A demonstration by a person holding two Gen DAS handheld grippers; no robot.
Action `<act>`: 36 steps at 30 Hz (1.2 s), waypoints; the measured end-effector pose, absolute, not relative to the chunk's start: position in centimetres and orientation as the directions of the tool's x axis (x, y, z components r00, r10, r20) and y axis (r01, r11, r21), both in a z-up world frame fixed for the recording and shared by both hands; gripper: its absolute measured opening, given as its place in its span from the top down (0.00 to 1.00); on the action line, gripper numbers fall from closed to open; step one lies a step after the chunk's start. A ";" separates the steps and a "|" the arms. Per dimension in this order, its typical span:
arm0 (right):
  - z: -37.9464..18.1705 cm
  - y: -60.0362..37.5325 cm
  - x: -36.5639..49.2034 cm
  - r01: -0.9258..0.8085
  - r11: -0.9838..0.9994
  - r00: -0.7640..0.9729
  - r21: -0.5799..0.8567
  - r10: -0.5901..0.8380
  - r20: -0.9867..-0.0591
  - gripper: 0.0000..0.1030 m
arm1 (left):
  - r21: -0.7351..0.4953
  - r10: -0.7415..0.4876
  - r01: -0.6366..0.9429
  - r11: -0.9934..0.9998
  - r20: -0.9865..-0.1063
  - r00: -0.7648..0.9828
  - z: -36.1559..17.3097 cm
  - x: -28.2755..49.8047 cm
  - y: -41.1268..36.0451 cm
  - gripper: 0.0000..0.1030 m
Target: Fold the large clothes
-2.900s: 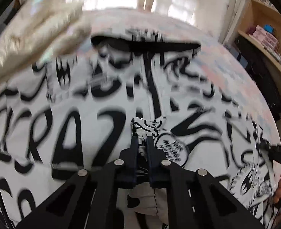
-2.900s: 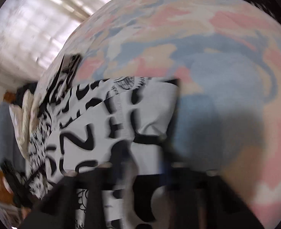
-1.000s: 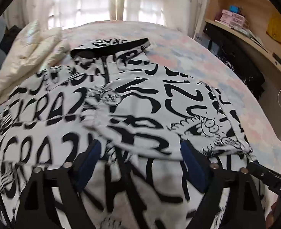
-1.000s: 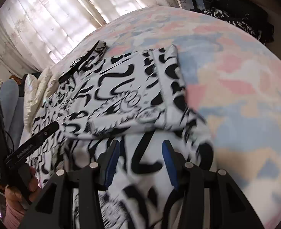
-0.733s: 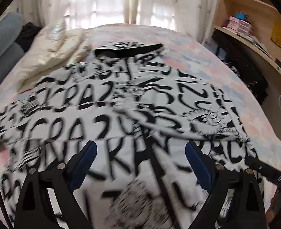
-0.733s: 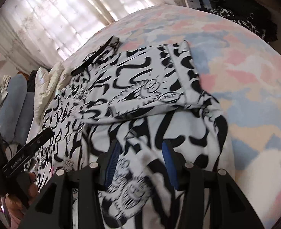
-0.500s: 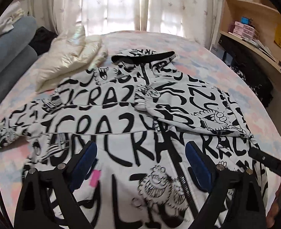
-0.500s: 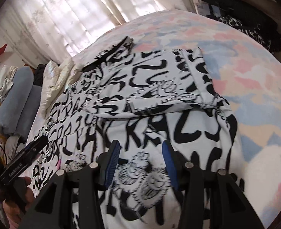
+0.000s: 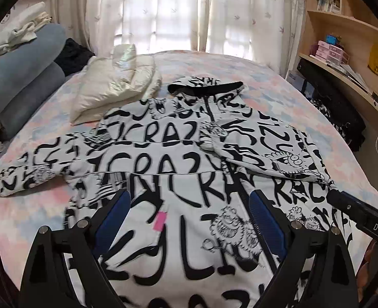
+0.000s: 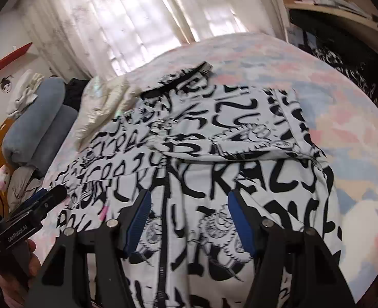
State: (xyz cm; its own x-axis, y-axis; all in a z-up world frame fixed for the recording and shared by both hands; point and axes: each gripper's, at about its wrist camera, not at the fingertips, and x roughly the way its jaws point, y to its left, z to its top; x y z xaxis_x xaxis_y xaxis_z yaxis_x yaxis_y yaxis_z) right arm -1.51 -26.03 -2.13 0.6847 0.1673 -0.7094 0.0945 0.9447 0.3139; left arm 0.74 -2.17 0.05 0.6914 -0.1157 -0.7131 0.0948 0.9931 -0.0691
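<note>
I hold the left gripper (image 9: 189, 220) and right gripper (image 10: 189, 218), its jaws just widened, both released and empty above the jacket (image 9: 178, 169), whose right sleeve (image 9: 260, 154) lies folded across the chest, so I can reach the outstretched left sleeve (image 9: 39, 172).

Your left wrist camera looks forward and down over its spread jaws from the near edge of the pastel patchwork bed (image 9: 278, 82), facing the curtained window (image 9: 163, 12). Your right wrist camera sits just beside it, tilted, facing the same way from the right. Both views share the white hoodie with black lettering (image 9: 163, 159), the cream padded jacket (image 9: 117, 84) and each other's gripper at the frame edge.
</note>
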 end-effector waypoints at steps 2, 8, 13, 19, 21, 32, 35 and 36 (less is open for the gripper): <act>-1.6 -25.0 -1.7 0.073 0.947 0.697 0.314 0.177 -0.695 0.40 | -0.056 -0.097 0.081 0.995 -0.706 0.701 0.5 0.1 -1.4 0.10; -0.6 -21.8 -1.8 0.003 0.959 0.704 0.284 0.199 -0.681 0.40 | -0.090 -0.087 0.033 0.995 -0.703 0.706 0.9 -0.8 2.0 0.10; -0.5 -19.1 -0.8 -0.029 0.966 0.691 0.255 0.204 -0.693 0.40 | -0.113 -0.076 -0.004 0.994 -0.692 0.718 0.6 -0.4 5.0 0.10; 0.3 -15.0 0.9 -0.087 0.975 0.710 0.205 0.205 -0.673 0.40 | -0.118 -0.033 -0.066 0.991 -0.686 0.727 -0.1 0.5 9.3 0.10; 0.8 -13.6 1.5 -0.112 0.972 0.718 0.208 0.224 -0.659 0.40 | -0.118 -0.024 -0.077 0.990 -0.680 0.732 -0.1 0.8 10.7 0.10; 1.4 -3.4 7.2 -0.244 0.955 0.730 0.169 0.296 -0.617 0.40 | -0.243 -0.026 -0.197 0.950 -0.689 0.724 -2.3 3.7 20.9 0.10; 0.5 -0.4 9.1 -0.277 0.946 0.711 0.168 0.320 -0.626 0.40 | -0.308 -0.050 -0.240 0.920 -0.702 0.710 -4.1 4.3 24.5 0.10; 0.1 0.4 9.6 -0.286 0.943 0.706 0.168 0.326 -0.629 0.40 | -0.335 -0.062 -0.257 0.907 -0.708 0.703 -4.9 4.5 25.9 0.10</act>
